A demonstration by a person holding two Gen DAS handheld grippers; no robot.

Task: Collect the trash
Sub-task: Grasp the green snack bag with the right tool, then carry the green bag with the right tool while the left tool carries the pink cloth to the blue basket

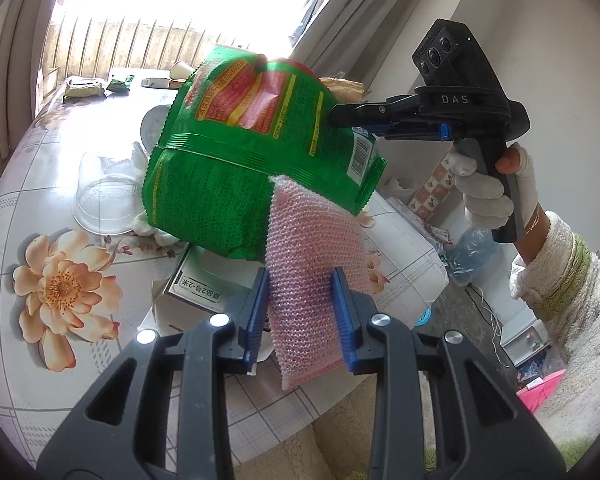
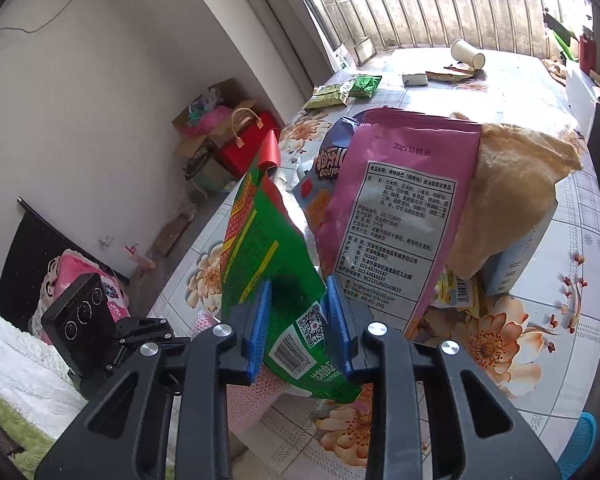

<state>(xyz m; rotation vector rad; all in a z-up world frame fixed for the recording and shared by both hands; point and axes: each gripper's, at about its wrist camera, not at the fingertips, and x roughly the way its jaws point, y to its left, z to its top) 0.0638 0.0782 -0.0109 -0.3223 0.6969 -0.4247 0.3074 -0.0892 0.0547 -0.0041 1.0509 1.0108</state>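
Observation:
My left gripper (image 1: 302, 316) is shut on a pink mesh scrubbing cloth (image 1: 312, 264) and holds it above the table's near edge. My right gripper (image 2: 299, 326) is shut on a large green snack bag (image 2: 268, 256); in the left wrist view the bag (image 1: 240, 148) hangs in front of the cloth, with the right gripper (image 1: 334, 118) reaching in from the right and pinching its edge. A pink snack bag (image 2: 396, 216) and a tan crumpled paper bag (image 2: 512, 196) stand just beyond the green bag.
The table has a floral cloth (image 1: 60, 280). On it lie a clear plastic cup (image 1: 104, 204), white tissue, a white carton (image 1: 204, 284), a paper cup (image 2: 466, 54), small green packets (image 2: 348, 88) and a small white box (image 2: 414, 79). Boxes and bags sit on the floor at left (image 2: 228, 136).

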